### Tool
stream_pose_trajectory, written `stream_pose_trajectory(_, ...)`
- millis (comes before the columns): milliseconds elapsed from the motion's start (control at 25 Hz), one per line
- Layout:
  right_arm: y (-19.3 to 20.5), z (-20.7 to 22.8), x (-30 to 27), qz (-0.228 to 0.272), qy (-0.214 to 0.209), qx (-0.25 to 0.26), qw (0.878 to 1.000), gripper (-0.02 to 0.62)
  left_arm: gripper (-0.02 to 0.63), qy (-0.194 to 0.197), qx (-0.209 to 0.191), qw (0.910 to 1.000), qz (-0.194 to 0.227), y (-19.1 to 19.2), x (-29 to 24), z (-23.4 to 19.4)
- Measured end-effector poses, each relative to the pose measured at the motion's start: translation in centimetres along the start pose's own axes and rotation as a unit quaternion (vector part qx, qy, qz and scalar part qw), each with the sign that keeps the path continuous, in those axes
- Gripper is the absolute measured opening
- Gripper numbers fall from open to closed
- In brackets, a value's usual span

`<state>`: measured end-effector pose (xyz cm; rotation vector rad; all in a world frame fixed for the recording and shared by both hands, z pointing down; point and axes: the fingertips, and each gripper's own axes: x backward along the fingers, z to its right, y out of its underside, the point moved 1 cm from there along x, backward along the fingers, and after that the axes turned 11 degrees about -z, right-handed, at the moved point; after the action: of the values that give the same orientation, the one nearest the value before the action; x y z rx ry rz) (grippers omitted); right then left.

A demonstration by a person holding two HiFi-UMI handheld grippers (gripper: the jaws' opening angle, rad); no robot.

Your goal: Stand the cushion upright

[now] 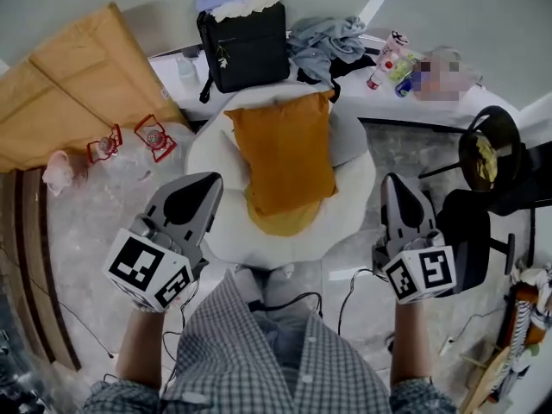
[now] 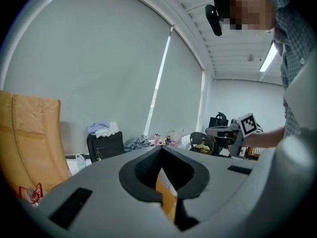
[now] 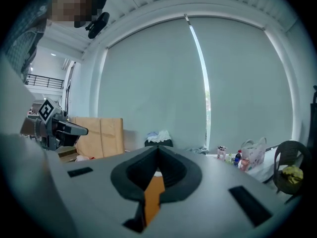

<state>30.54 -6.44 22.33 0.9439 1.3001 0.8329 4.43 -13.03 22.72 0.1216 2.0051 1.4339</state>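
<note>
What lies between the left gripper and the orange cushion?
Nothing but the round white seat: in the head view its bare padding shows between the shut left gripper and the orange cushion, which lies on that seat.

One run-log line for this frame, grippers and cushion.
left gripper: jaws shut, empty | right gripper: jaws shut, empty | cushion: on white seat, untouched

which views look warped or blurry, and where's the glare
Head view: sharp, evenly lit, cushion clear. Left gripper view: strong fisheye, dark corners, ceiling light blown out. Right gripper view: same fisheye bending the blinds, with a bright slit between them.
</note>
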Motion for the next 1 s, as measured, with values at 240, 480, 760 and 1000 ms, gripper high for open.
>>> stream_pose_trajectory(240, -0.7, -2.1, 3.0, 0.014, 0.017, 0.009, 1.000, 0.006, 0.008, 0.017, -0.002, 0.9998, 0.006, -0.6, 0.9, 2.7)
stream_pose_trajectory(480, -1.8, -3.1, 5.4, 0.042, 0.037, 0.007, 0.998, 0.006, 0.008, 0.028, -0.011, 0.9993, 0.022, -1.6, 1.7, 4.7)
stream_pose_trajectory(760, -0.9, -3.5, 7.0, 0.042, 0.046, -0.021, 0.998, 0.006, 0.008, 0.021, -0.039, 0.9985, 0.033, -2.7, 2.1, 5.0)
stream_pose_trajectory(1000, -1.5, -3.7, 7.0, 0.056, 0.045, -0.034, 0.997, 0.006, 0.008, 0.033, -0.014, 0.9984, 0.045, -2.7, 2.5, 5.1)
